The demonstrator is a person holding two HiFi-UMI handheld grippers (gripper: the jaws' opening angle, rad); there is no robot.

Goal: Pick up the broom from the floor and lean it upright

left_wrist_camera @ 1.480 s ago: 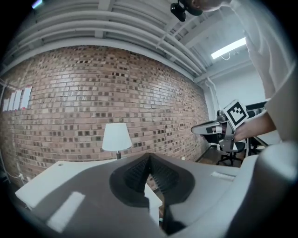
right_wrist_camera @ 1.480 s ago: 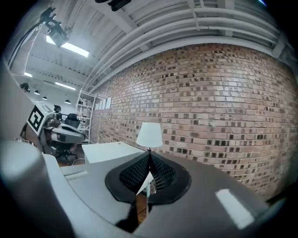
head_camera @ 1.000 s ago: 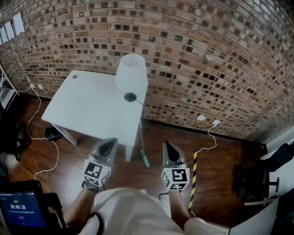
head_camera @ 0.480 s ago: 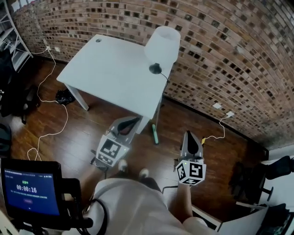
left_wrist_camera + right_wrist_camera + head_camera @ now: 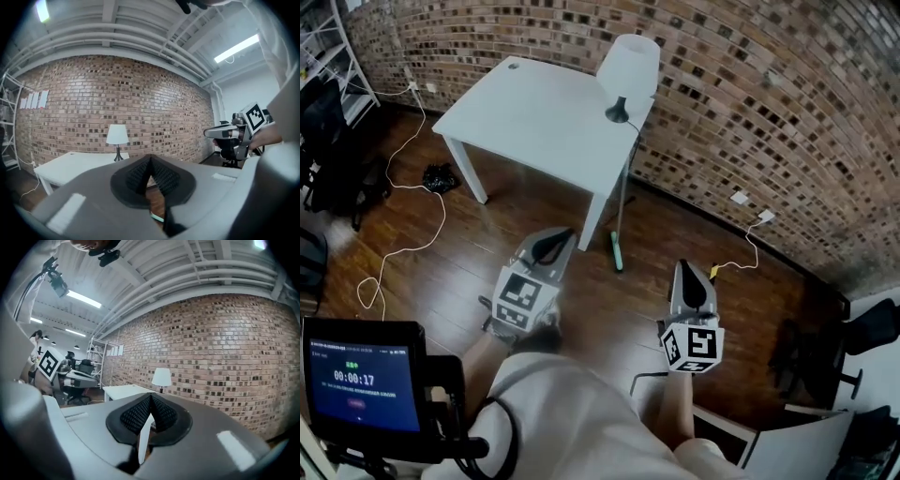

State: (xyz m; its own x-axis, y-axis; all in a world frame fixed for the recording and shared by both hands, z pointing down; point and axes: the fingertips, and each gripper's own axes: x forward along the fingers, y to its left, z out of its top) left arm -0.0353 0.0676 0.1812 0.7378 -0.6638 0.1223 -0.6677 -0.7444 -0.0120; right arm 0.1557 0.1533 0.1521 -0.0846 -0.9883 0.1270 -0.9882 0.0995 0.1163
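I see both claws pressed together, with nothing inside: the left gripper (image 5: 557,240) and the right gripper (image 5: 686,273) are above the wooden floor (image 5: 441,272). The broom (image 5: 617,251) (green end on the floor) is ahead between them, just beside the leg of the white table (image 5: 534,112), and its thin handle runs toward the table corner.

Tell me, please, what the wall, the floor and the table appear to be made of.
Wall: bare brick, matt, visible mortar joints. Floor: likely wood boards or laminate, dark brown, glossy from its sheen. Table: smooth white top and legs, perhaps painted wood or laminate; unclear which.
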